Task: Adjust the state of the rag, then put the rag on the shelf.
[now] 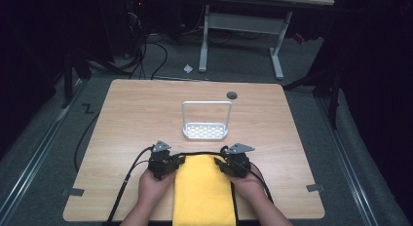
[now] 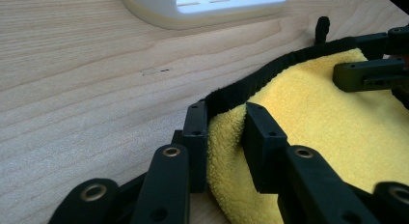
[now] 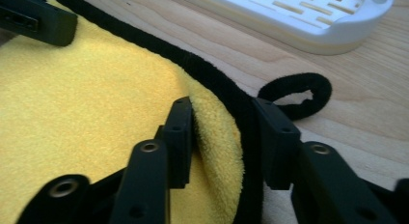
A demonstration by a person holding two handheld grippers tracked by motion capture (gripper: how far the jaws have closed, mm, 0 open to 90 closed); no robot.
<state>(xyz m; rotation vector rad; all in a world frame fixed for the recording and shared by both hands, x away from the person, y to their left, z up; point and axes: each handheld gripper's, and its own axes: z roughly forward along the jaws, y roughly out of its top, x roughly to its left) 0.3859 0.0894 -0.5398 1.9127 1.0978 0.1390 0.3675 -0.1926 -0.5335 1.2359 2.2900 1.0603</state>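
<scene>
So the yellow towel (image 1: pixel 203 194) was lying flat at the near edge of the wooden counter (image 1: pixel 146 114), folded into a long strip with its far end toward the middle and its near end hanging by the person's arms. It had a black trim (image 3: pixel 217 84) around the edge and a little black loop (image 3: pixel 296 96) at the far right corner, resting on the wood.

Left gripper (image 1: pixel 164 163) sat at the far left corner, and its fingers (image 2: pixel 195 137) were pinching a bunched-up fold of the towel there. Right gripper (image 1: pixel 234 163) was at the far right corner, with its fingers (image 3: pixel 179 132) straddling the trimmed edge, though honestly I couldn't tell if they were squeezing it.

A white rack (image 1: pixel 205 131) with a tall handle stood just beyond the towel, not touching it.
</scene>
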